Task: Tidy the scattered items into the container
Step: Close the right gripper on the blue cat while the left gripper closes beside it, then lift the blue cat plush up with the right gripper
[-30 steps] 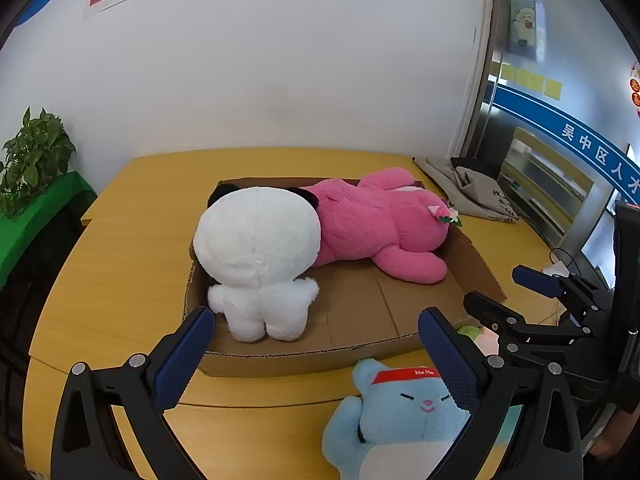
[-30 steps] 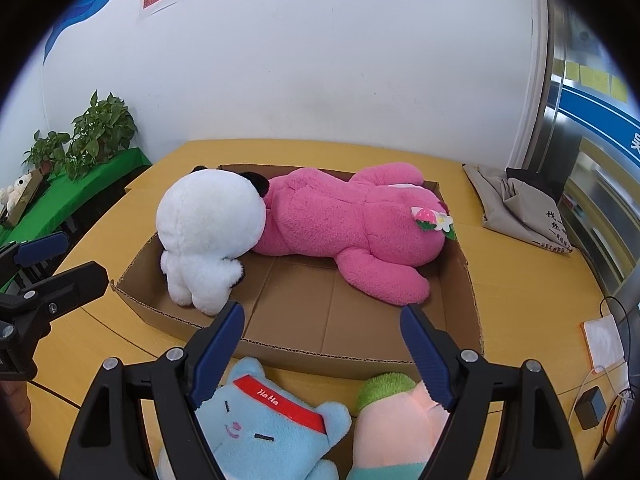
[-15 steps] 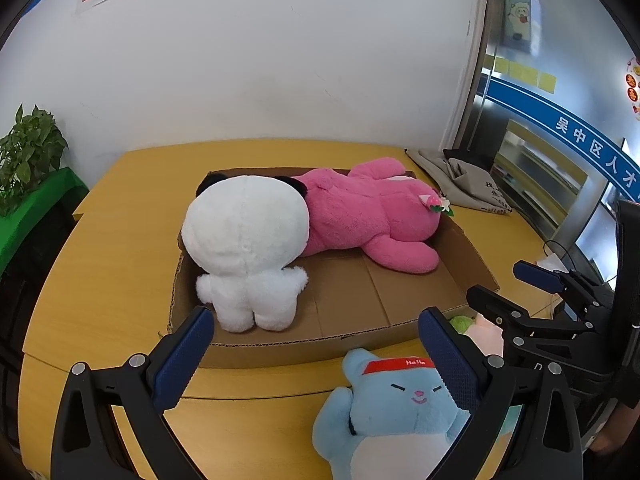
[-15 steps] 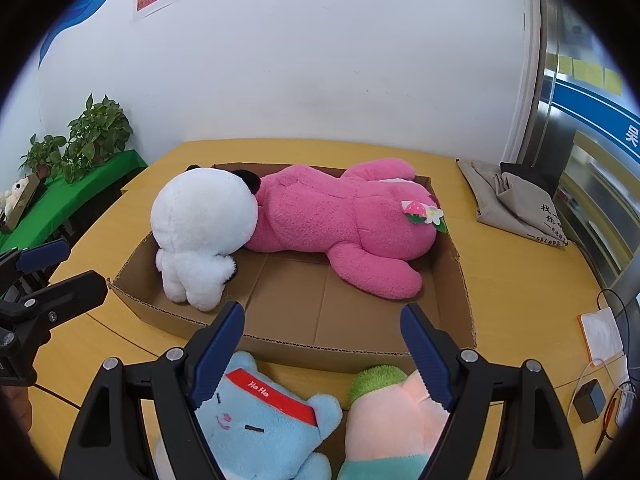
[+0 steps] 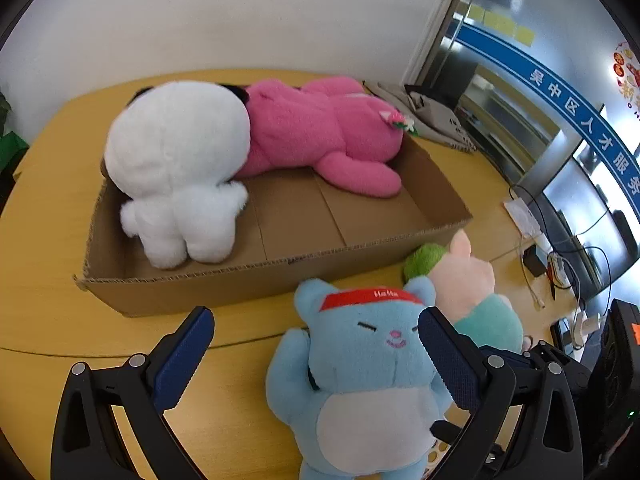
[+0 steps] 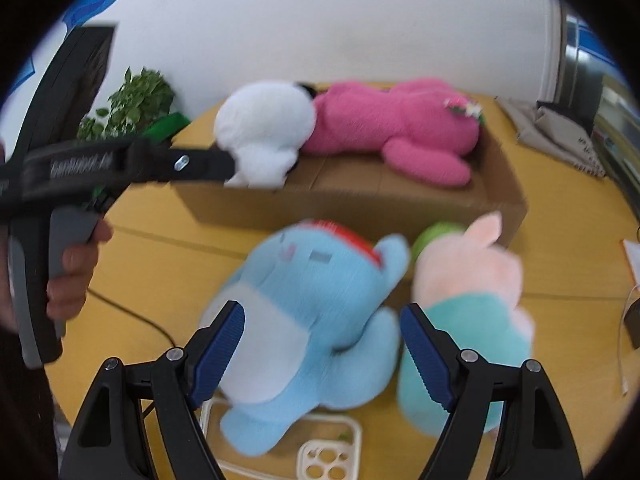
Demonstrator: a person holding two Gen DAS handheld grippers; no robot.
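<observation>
- Lying inside cardboard box (image 5: 256, 280): white plush (image 5: 180, 168), pink plush (image 5: 320, 140).
- Remaining outside on table (image 5: 48, 240), just beside box: blue plush (image 5: 360, 364), peach plush (image 5: 468, 280).
- Spread wide, gripping nothing: left claw (image 5: 316, 356), right claw (image 6: 320, 340).

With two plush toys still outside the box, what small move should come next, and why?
Probably ease the right hand-held gripper down around the blue plush and close. Its jaws are open with the toy between them, lying on the table outside the cardboard box.
</observation>
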